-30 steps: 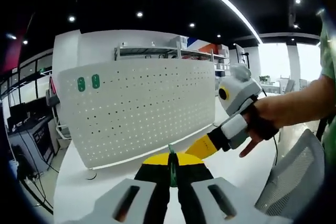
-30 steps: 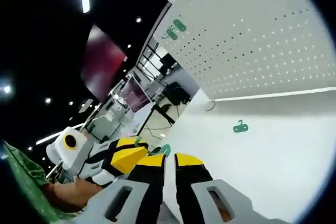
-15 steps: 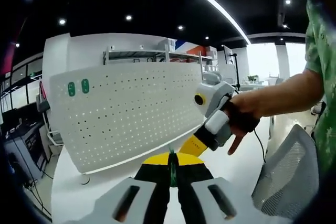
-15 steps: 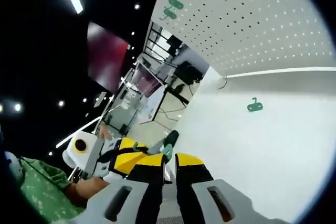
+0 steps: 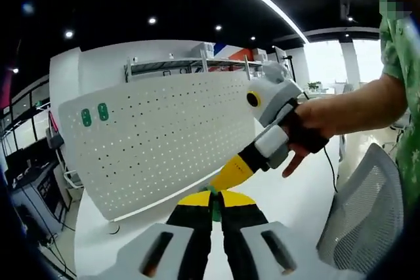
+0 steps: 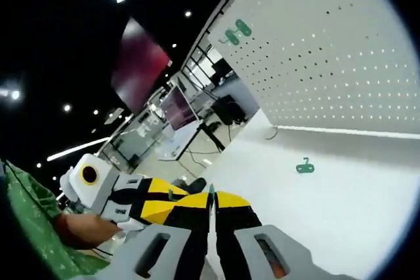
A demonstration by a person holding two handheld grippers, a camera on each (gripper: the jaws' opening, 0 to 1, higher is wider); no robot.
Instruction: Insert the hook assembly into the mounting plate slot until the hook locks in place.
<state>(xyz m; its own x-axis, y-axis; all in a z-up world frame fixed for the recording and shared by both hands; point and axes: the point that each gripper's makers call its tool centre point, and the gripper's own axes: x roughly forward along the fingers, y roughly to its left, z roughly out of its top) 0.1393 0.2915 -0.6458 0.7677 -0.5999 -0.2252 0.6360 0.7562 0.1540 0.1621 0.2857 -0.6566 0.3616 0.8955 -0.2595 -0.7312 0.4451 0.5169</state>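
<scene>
My left gripper is shut on a small green hook that stands between its yellow tips. My right gripper, held by a hand, comes in from the right, and its yellow tip meets the hook at the left jaws. In the right gripper view, my right gripper has its jaws together on a thin green edge of the hook. The left gripper lies just to its left. The white perforated mounting plate stands upright behind and carries two green hooks at its upper left. Another green hook lies on the table.
A white table carries the plate. A grey mesh chair stands at the right. A person's forearm and green sleeve reach in from the right. Shelving and desks lie beyond.
The right gripper has swung its tip in to the left jaws' hook, and its jaws have drawn together. Both cameras have shifted slightly.
</scene>
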